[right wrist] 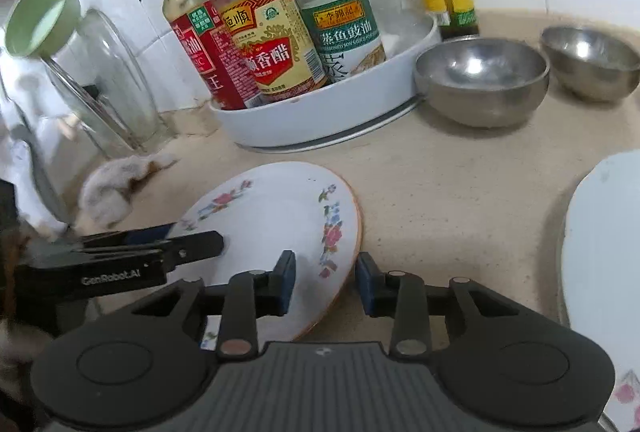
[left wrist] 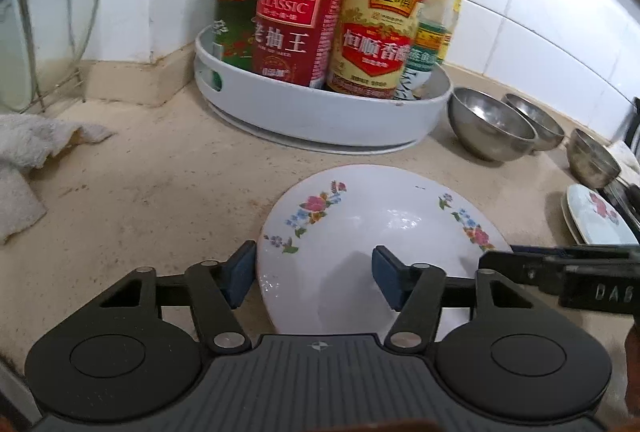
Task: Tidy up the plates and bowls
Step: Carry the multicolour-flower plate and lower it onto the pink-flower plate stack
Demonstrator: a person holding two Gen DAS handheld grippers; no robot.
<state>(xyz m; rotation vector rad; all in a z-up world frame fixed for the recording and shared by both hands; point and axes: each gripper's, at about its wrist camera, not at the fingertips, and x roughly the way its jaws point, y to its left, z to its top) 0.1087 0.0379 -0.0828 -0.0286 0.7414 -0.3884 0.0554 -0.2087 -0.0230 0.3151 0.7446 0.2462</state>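
L gripper (left wrist: pixel 314 278) part open, jaws astride the left rim of the floral plate (left wrist: pixel 372 232) on the counter (left wrist: pixel 160 183), pads apart from it – R gripper (right wrist: pixel 325 282) narrower, straddling the plate's right rim, no visible squeeze; steel bowls (right wrist: pixel 480 79) beside the bottle tray (right wrist: pixel 320 111)

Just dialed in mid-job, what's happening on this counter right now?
A person is working two handheld claws over a floral plate lying on the counter. The left claw is open with the plate's left rim between its pads; the right claw is open and straddles the right rim. Neither one grips it. Behind stand a white tray of sauce bottles and steel bowls, unstacked, with more plates lying off to the right.
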